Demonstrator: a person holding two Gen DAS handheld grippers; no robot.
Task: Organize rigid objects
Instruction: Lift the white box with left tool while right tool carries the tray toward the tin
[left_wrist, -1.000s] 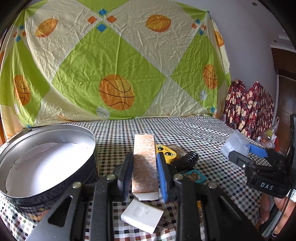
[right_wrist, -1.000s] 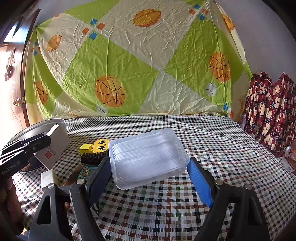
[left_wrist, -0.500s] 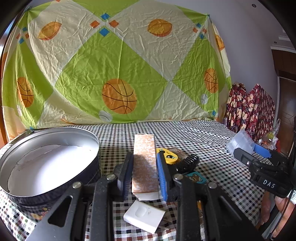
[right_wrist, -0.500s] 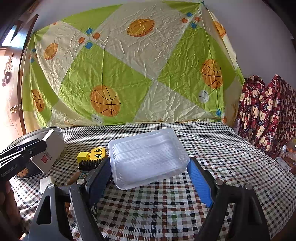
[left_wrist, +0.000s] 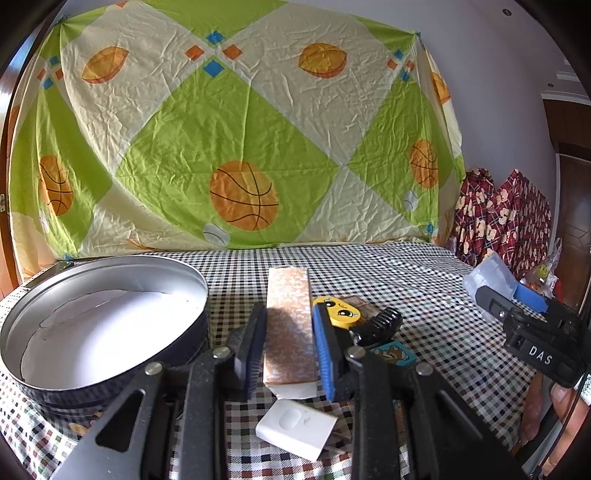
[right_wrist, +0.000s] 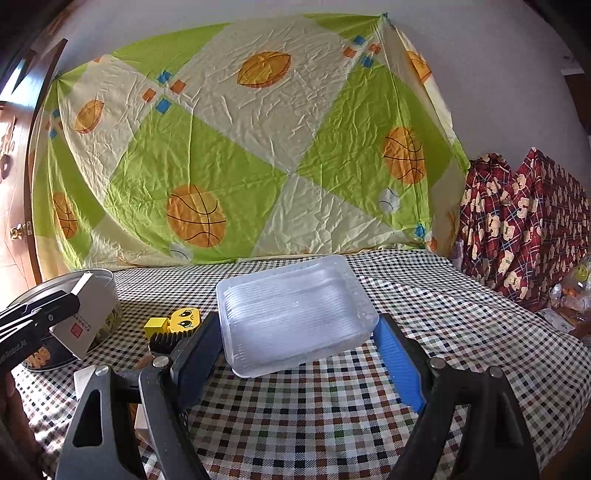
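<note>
My left gripper (left_wrist: 289, 314) is shut on a slim carton (left_wrist: 290, 325) with an orange patterned face, held just right of the round metal tin (left_wrist: 110, 266). From the right wrist view the same carton (right_wrist: 85, 314) shows a white side with a red mark, in front of the tin (right_wrist: 44, 360). My right gripper (right_wrist: 297, 325) is shut on a clear ribbed plastic box (right_wrist: 291, 314), its blue pads against both long sides. A yellow face block (left_wrist: 338, 312), a black comb (left_wrist: 376, 326), a bear card (left_wrist: 393, 352) and a white adapter (left_wrist: 295, 428) lie on the checked cloth.
The tin is lined with white paper and holds nothing else. A green and cream basketball sheet (right_wrist: 240, 147) hangs behind the table. Red bear-print fabric (right_wrist: 524, 229) is piled at the right edge. The checked cloth (right_wrist: 461, 314) stretches bare to the right of the clear box.
The right wrist view has tipped up a little, so the table sits lower in it. The left view barely shifted. Both grips are as before.
</note>
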